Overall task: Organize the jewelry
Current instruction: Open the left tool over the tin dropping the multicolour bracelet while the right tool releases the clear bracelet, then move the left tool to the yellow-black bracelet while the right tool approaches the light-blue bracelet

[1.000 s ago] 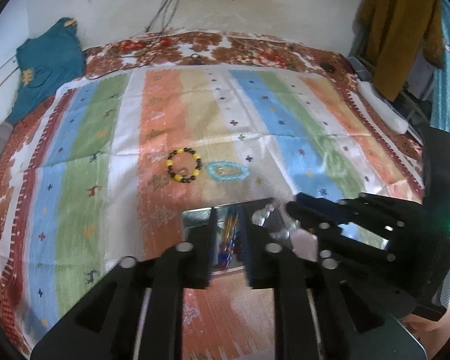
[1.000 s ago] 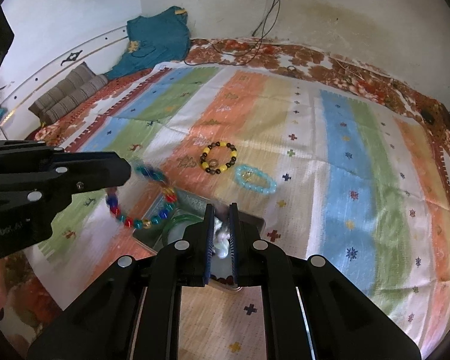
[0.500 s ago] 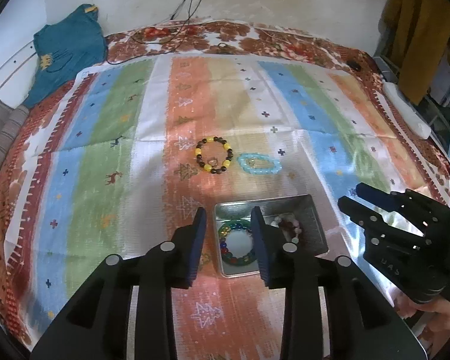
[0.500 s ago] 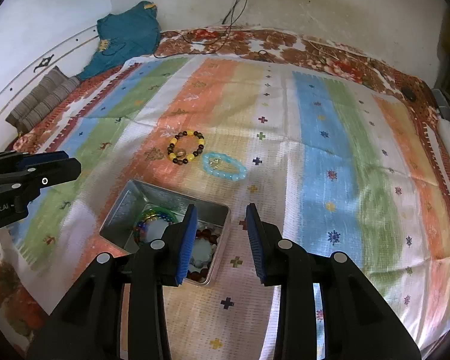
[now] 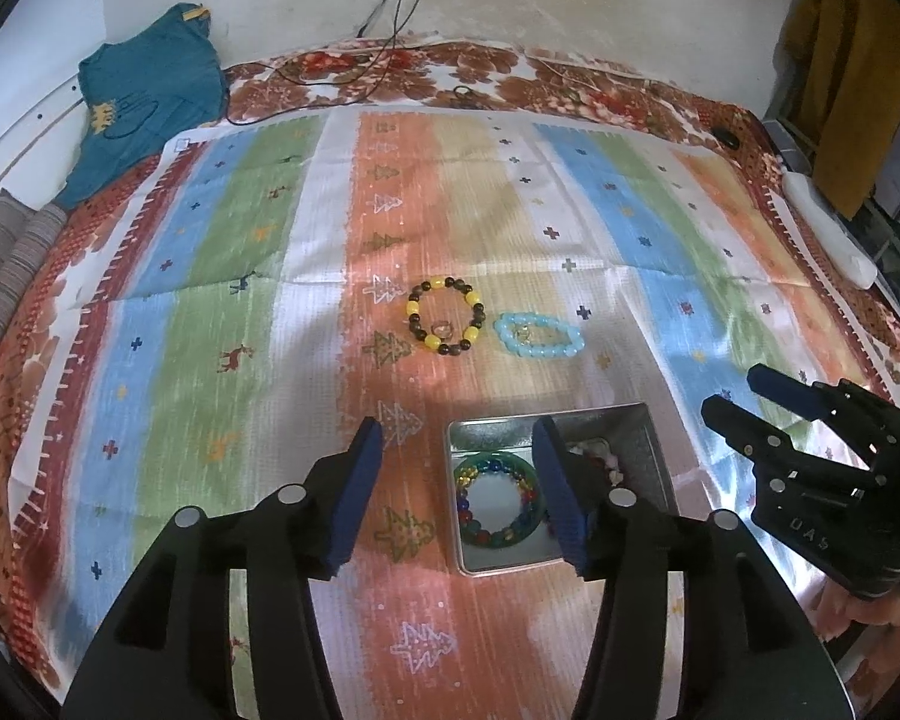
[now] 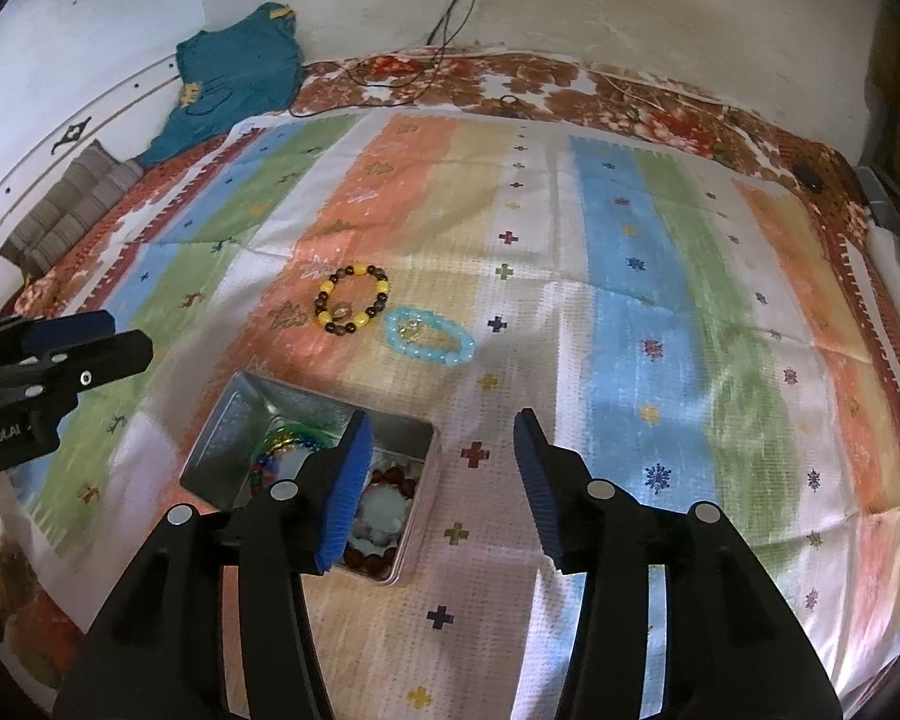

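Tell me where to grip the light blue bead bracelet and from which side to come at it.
Grip the light blue bead bracelet across one strand of its loop, coming from above. It lies flat on the striped cloth as a stretched oval, so one pad can go inside the ring and one outside. The long near strand looks easiest, away from the yellow and dark bead bracelet beside it.

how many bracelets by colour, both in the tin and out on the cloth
yellow and dark bead bracelet on the cloth: 1
light blue bead bracelet on the cloth: 1
multicoloured glass bead bracelet in the square metal tin: 1
dark red and white bead bracelet in the tin: 1
total: 4
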The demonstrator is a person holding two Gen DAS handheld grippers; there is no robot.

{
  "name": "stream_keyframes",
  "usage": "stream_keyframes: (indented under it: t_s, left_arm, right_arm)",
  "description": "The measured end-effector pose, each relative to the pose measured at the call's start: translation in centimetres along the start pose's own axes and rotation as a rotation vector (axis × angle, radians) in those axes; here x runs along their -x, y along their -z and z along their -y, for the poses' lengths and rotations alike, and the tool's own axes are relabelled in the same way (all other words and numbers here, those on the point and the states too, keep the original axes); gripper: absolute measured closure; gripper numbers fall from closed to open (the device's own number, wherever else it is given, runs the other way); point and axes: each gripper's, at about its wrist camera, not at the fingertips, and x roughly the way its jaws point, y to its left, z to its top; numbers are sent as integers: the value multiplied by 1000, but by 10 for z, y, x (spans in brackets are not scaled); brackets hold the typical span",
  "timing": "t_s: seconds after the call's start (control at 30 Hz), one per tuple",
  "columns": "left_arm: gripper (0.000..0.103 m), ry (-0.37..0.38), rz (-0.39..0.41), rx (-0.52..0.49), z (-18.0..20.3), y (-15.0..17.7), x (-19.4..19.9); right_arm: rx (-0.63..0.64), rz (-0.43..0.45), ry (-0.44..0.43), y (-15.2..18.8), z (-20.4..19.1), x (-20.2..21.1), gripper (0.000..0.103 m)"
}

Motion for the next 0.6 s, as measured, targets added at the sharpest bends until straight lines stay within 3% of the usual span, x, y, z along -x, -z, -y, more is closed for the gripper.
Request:
stream_keyframes:
  t_s: [0.43, 0.6]
  left_arm:
    - [35, -39, -13, 8, -8, -9, -20]
    - [33, -56, -21, 0, -12, -13, -30]
  right_arm:
    - [-30, 1, 13, -12, 11, -11, 34]
    - [-31, -3, 18, -16, 13, -16, 33]
